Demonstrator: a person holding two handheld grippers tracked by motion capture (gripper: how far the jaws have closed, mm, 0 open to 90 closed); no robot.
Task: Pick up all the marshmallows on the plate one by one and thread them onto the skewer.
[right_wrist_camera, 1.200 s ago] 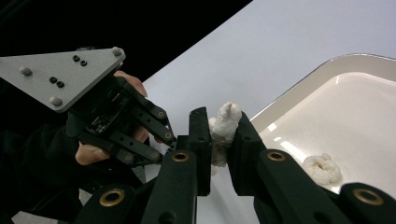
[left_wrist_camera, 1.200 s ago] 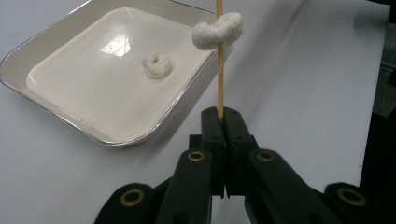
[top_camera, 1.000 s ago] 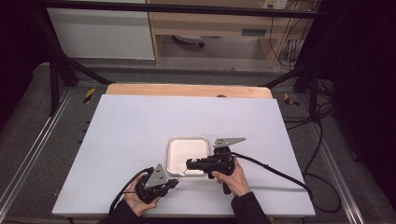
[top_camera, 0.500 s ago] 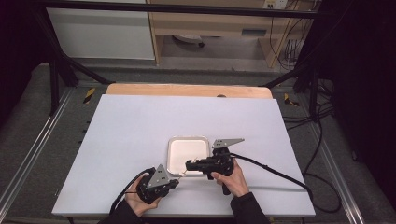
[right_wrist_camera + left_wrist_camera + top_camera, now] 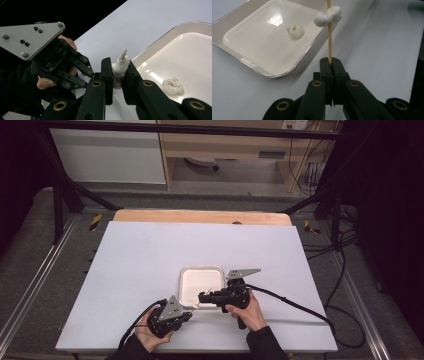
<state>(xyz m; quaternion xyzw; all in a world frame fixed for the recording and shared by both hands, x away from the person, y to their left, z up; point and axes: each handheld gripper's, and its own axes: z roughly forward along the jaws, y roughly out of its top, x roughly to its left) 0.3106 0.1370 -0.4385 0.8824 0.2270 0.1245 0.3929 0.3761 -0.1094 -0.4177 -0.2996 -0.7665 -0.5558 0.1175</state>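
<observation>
Bimanual skewering at a white table [image 5: 150, 260], past the moment of contact. The left gripper [image 5: 331, 65], held low near the table's front edge, had its two black jaws closed fully together on the lower end of a thin wooden skewer [image 5: 329, 42]; the stick rose straight up from between the jaw tips. In the left gripper view a white, curled piece of food [image 5: 328, 15] sat threaded on the skewer near the upper edge of the picture, above the near rim of a shallow white tray [image 5: 242, 61]. A second white piece [image 5: 295, 31], ring-shaped, lay loose on the tray's floor, well apart from the skewer.

The right gripper [image 5: 117, 71] had its jaws nearly closed, their pads pressing from both sides on the threaded white piece [image 5: 120, 67], whose pointed end stuck out above the jaw tips. In the right gripper view the left gripper [image 5: 62, 65], its grey three-cornered plate [image 5: 27, 37] uppermost and a hand behind it, stood just beside the right jaws, and the loose piece [image 5: 173, 86] lay on the tray [image 5: 160, 42] to the right.

In the high view the two grippers met at the tray's near left corner [image 5: 187, 302], left gripper [image 5: 186, 312] below and to the left, right gripper [image 5: 202, 297] pointing left along the tray's front rim, a cable [image 5: 290, 300] trailing from it across the table
</observation>
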